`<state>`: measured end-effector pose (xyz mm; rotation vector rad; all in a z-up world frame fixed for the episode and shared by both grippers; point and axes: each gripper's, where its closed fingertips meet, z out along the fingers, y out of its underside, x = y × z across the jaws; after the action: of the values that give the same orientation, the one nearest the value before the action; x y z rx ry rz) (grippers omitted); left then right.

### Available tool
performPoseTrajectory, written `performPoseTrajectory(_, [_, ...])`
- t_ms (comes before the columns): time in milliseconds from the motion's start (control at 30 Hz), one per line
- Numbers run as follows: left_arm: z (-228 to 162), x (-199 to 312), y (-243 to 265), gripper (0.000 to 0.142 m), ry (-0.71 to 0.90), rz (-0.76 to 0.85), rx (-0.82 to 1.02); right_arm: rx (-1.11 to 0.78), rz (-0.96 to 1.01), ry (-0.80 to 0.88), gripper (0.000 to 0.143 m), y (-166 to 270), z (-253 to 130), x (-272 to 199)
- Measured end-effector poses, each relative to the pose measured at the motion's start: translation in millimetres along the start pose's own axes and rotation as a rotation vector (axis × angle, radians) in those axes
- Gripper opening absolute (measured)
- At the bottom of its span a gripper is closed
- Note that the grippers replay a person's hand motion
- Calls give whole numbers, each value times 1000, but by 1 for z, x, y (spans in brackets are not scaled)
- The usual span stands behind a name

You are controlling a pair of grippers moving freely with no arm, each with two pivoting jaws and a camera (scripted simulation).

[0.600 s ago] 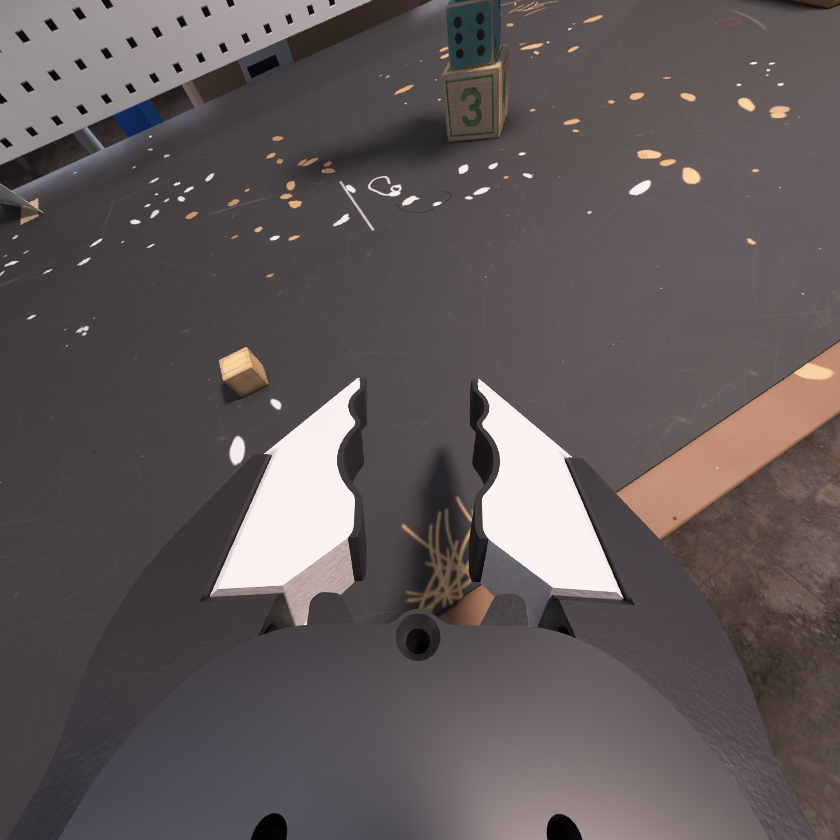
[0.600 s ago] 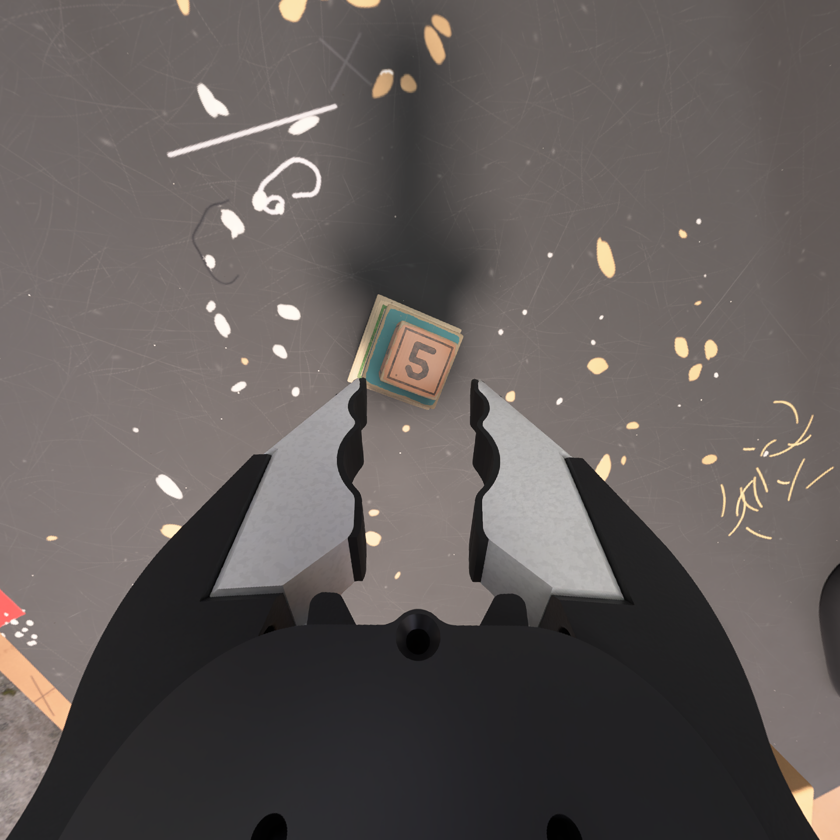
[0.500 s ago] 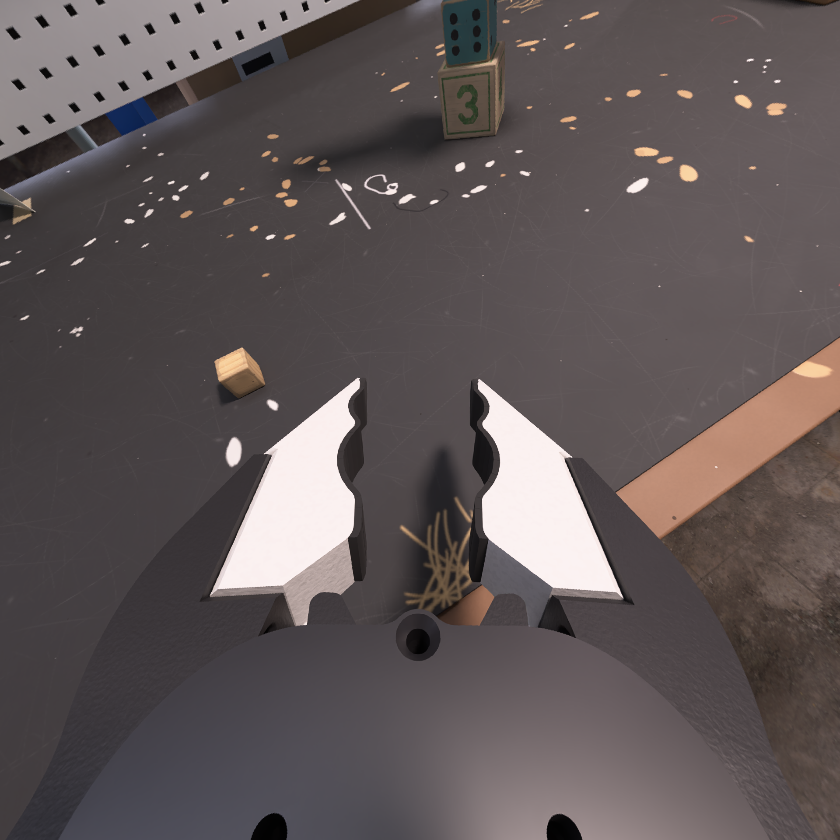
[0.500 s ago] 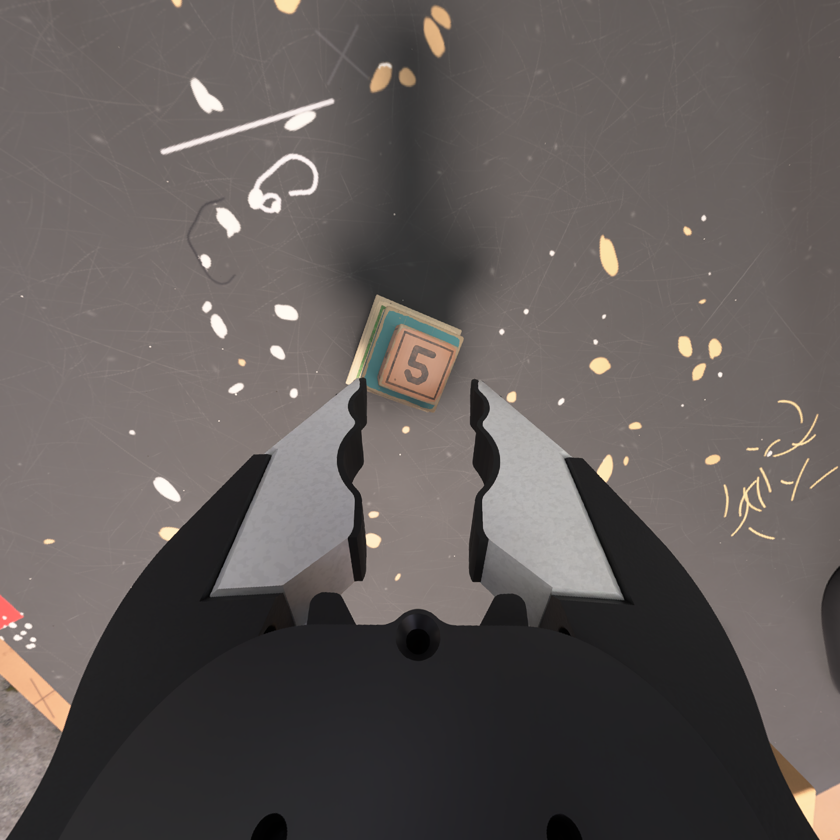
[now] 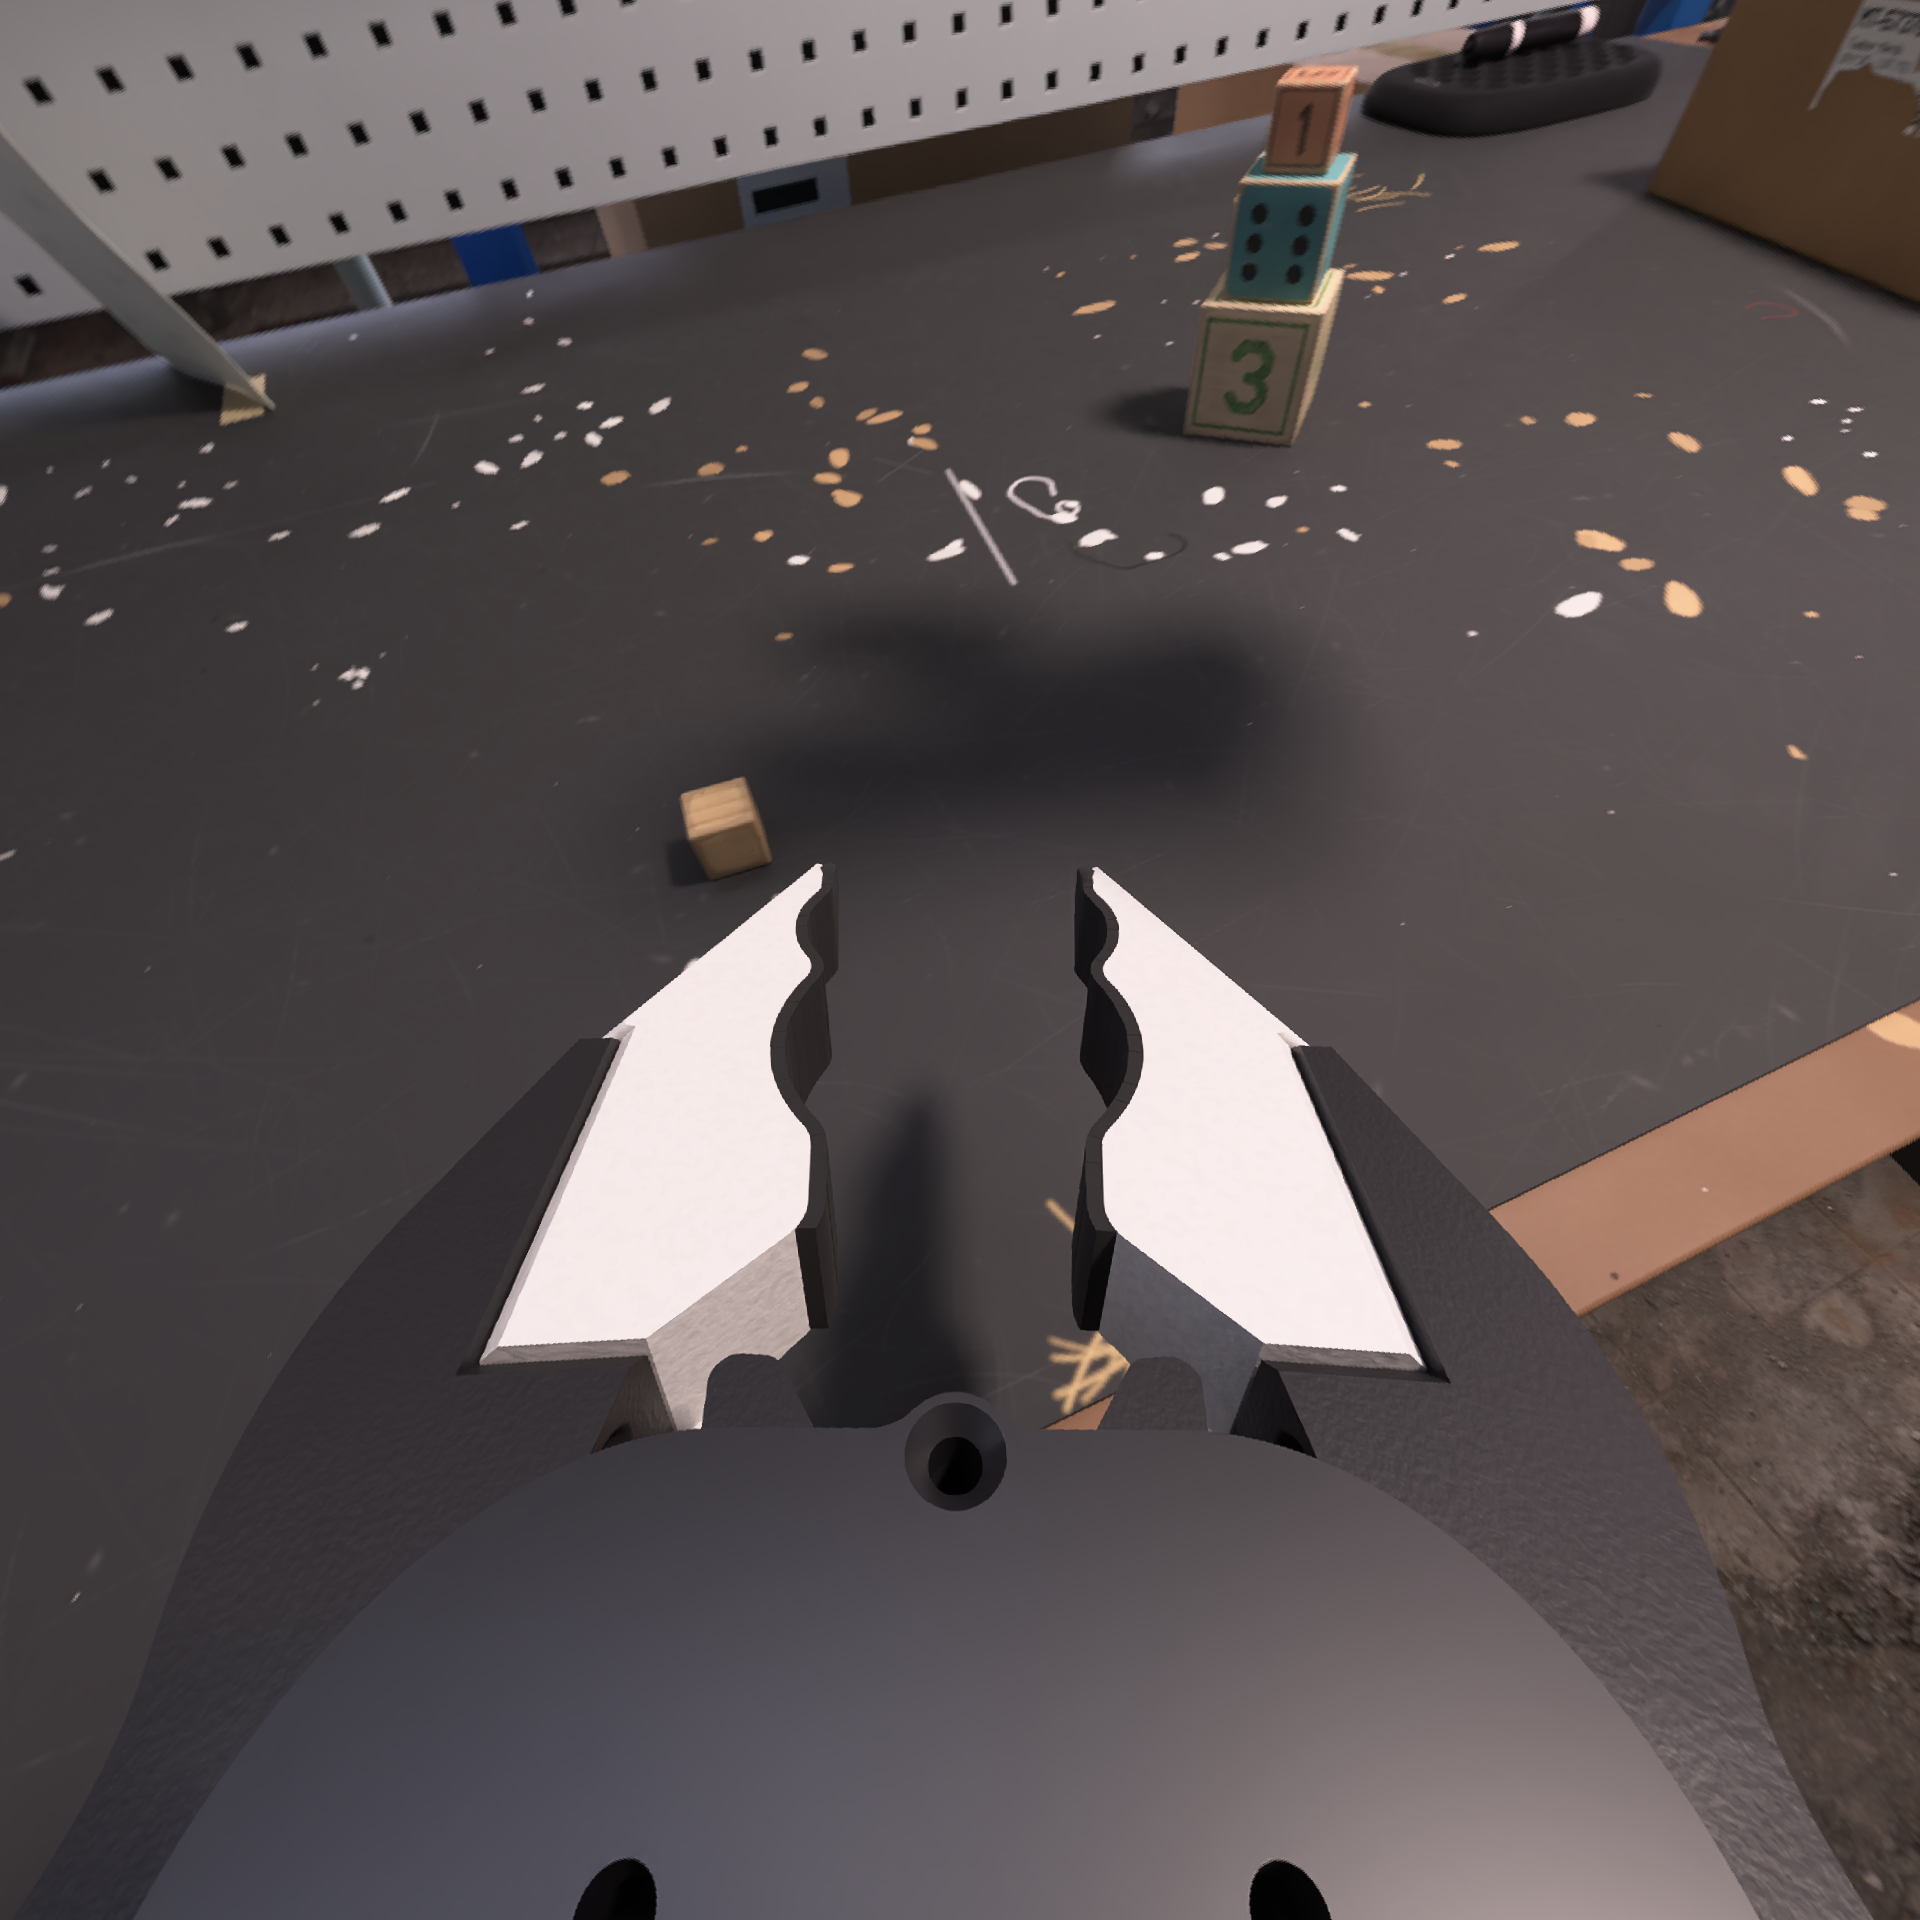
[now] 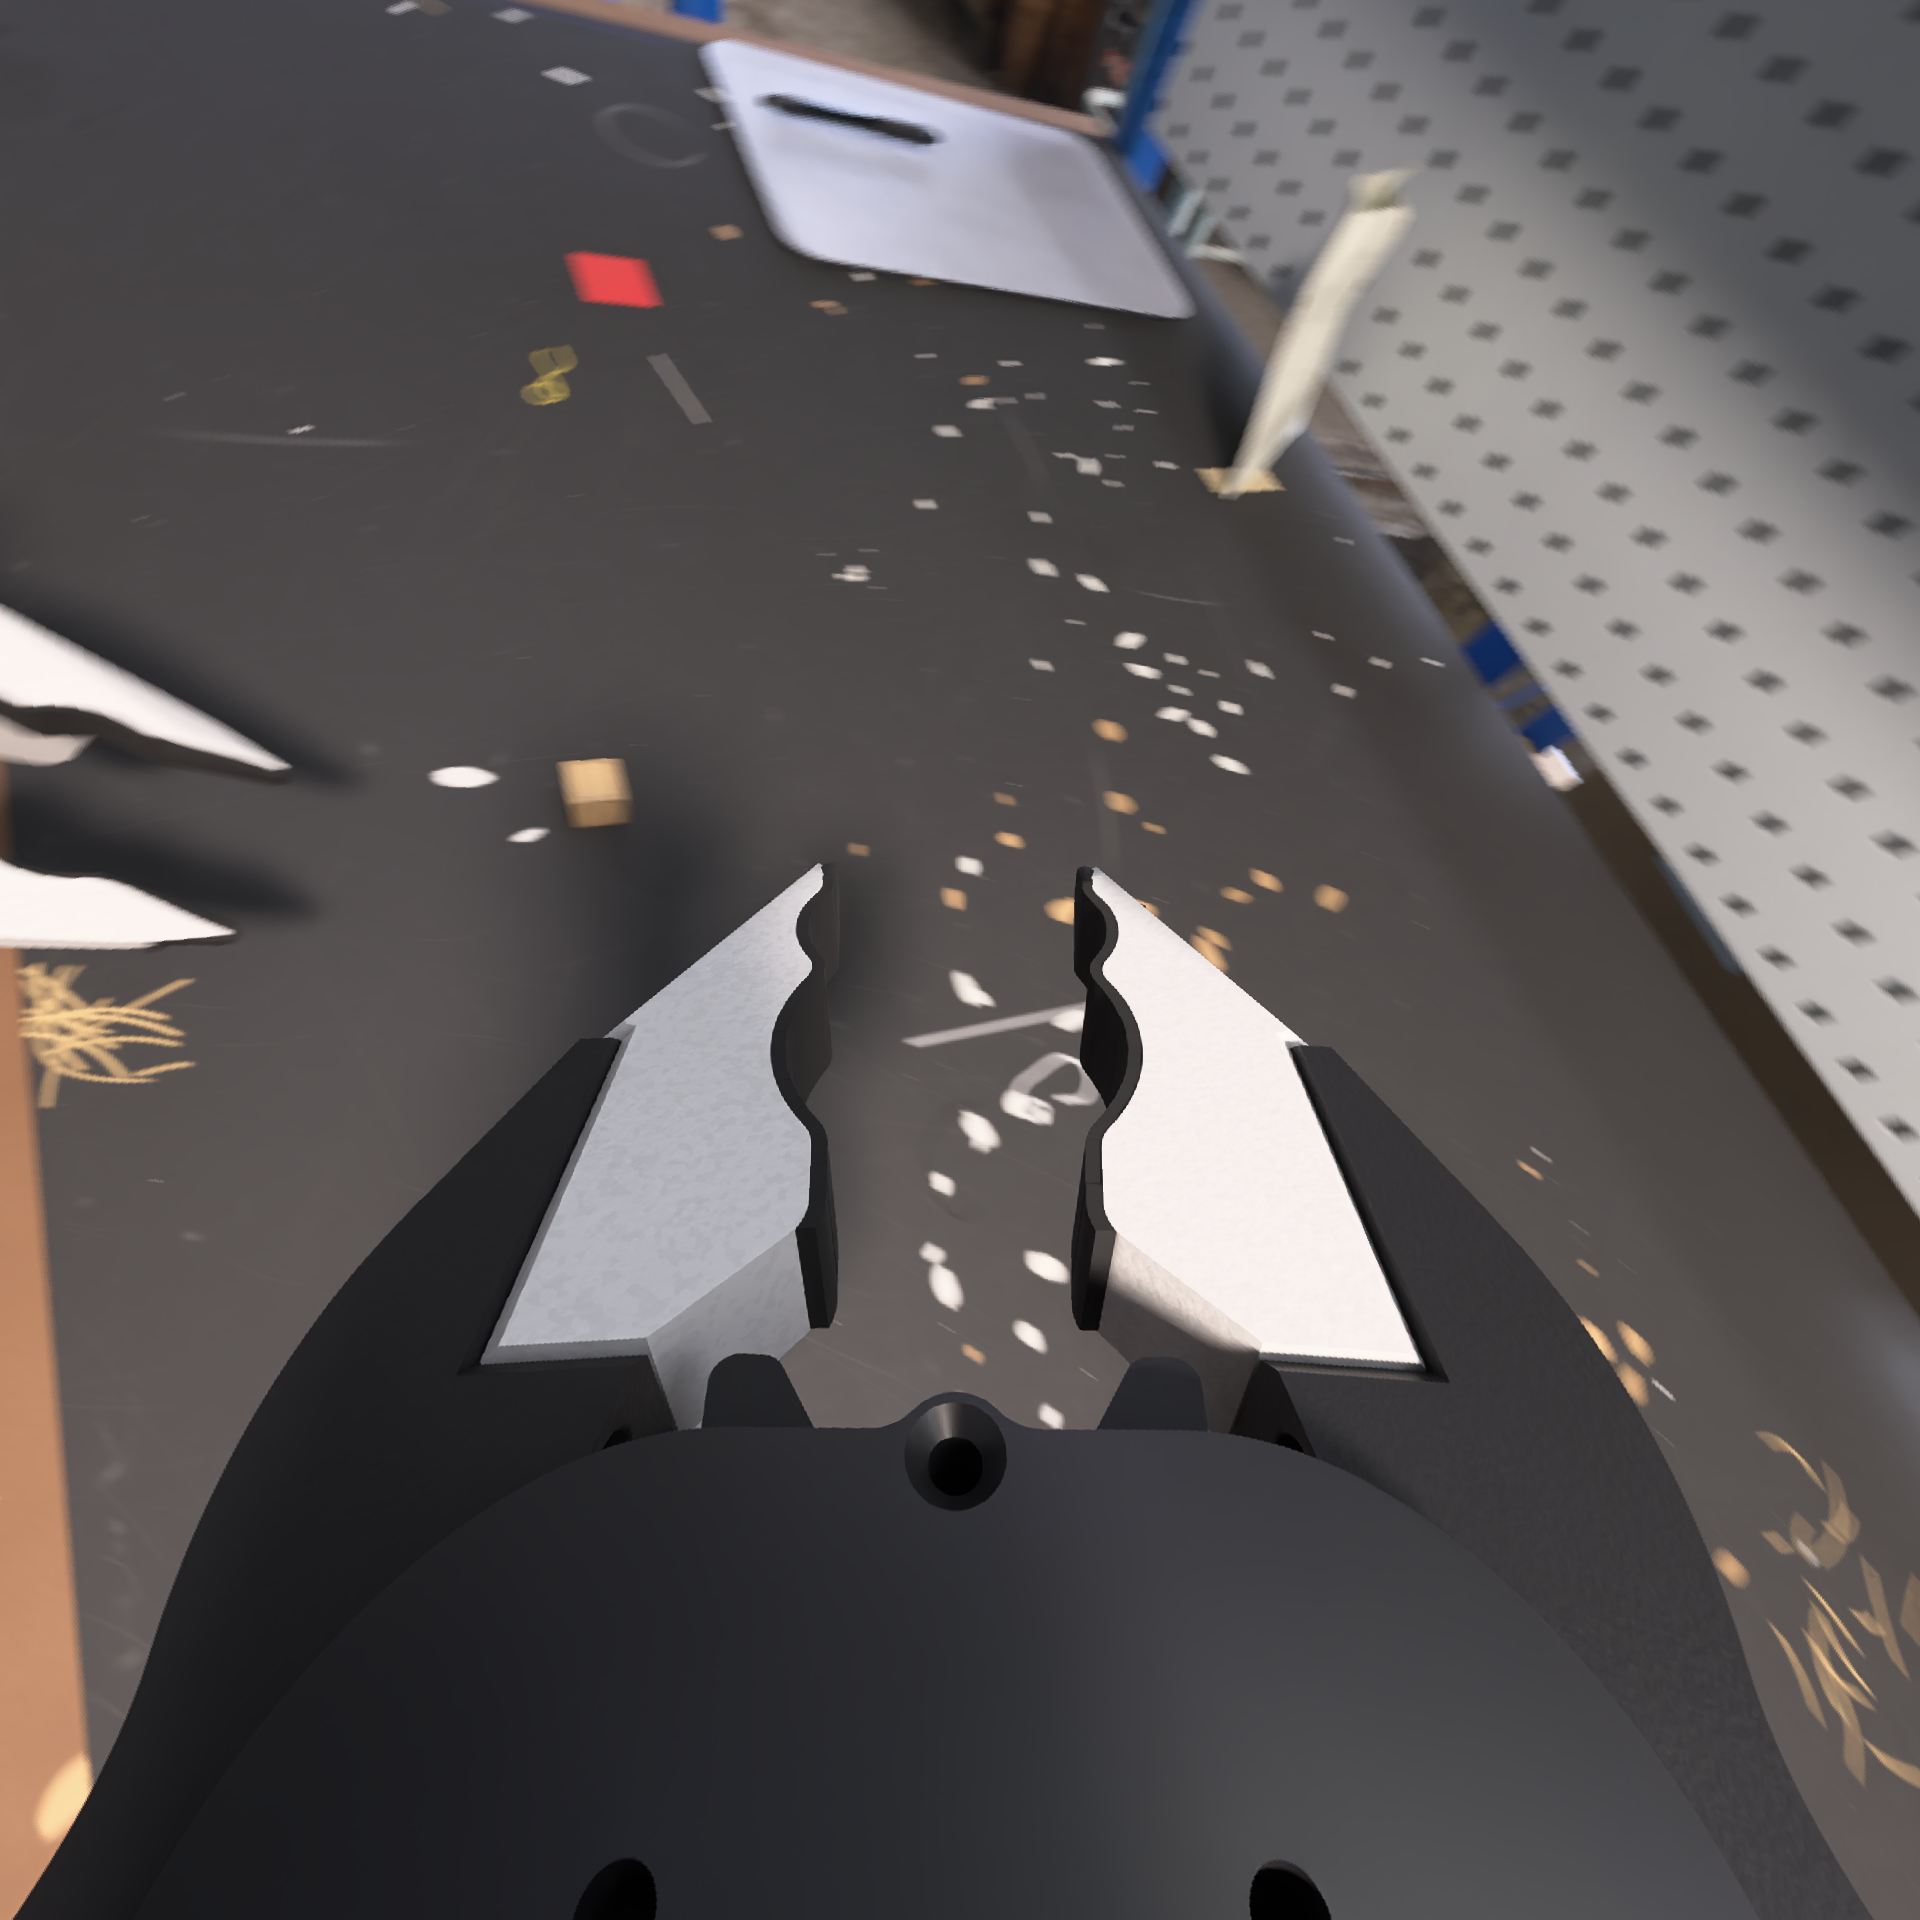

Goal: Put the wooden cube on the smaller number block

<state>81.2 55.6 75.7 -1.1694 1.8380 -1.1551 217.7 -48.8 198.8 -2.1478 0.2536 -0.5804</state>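
The wooden cube point(image 5: 725, 828) lies on the dark table just ahead and left of my left gripper point(image 5: 951, 878), which is open and empty. Far ahead to the right stands a stack: a small orange number block point(image 5: 1311, 116) on a teal die point(image 5: 1288, 231) on a larger cream number block point(image 5: 1252, 369). My right gripper point(image 6: 951, 878) is open and empty, low over the table. In the right wrist view the cube point(image 6: 593, 792) is ahead to the left, and the left gripper's white fingers point(image 6: 135, 717) reach in from the left edge.
A white pegboard point(image 5: 520, 114) runs along the table's back edge. A black tray point(image 5: 1507, 78) and a cardboard box point(image 5: 1808, 135) sit at the far right. A white board point(image 6: 956, 197) lies at the table's far end. The table's brown front edge point(image 5: 1662, 1195) is close on the right.
My right gripper has swung from looking down on the stack to looking along the table at the cube. My left gripper has turned towards the cube, which now lies nearer its fingertips.
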Motion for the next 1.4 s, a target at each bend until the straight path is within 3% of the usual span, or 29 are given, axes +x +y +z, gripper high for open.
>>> performPoseTrajectory(100, [-2,-10,9,45,-17,-28,-26,-50,-85,-123,46,4,50,-74])
performPoseTrajectory(233, [-8,-13,21,45,-21,-52,-56,-198,-79,-277,46,18,119,-126])
performPoseTrajectory(367, [-15,-13,27,45,-34,-29,-66,-360,-87,-349,45,38,162,-141])
performPoseTrajectory(467, [-18,-11,29,45,-27,-22,-68,-460,-71,-409,43,54,172,-145])
performPoseTrajectory(533, [-20,-9,31,45,-24,-8,-71,-483,-70,-453,30,59,173,-148])
performPoseTrajectory(567, [-21,-9,33,45,-25,-2,-72,-476,-68,-452,20,59,173,-146])
performPoseTrajectory(767, [-22,-5,33,45,-5,6,-63,-250,-126,-301,20,20,120,-97])
performPoseTrajectory(900, [-19,0,32,45,11,17,-63,-125,-187,24,20,-2,43,9])
performPoseTrajectory(1000, [-15,5,31,45,22,25,-66,-94,-28,294,20,1,-17,107])
performPoseTrajectory(1100, [-9,9,26,45,32,32,-64,-274,261,291,20,42,-44,156])
performPoseTrajectory(1200, [-4,16,22,45,51,36,-64,-431,325,266,20,85,-50,171])
performPoseTrajectory(1400, [2,25,22,45,73,55,-70,-583,398,128,20,136,-29,155])
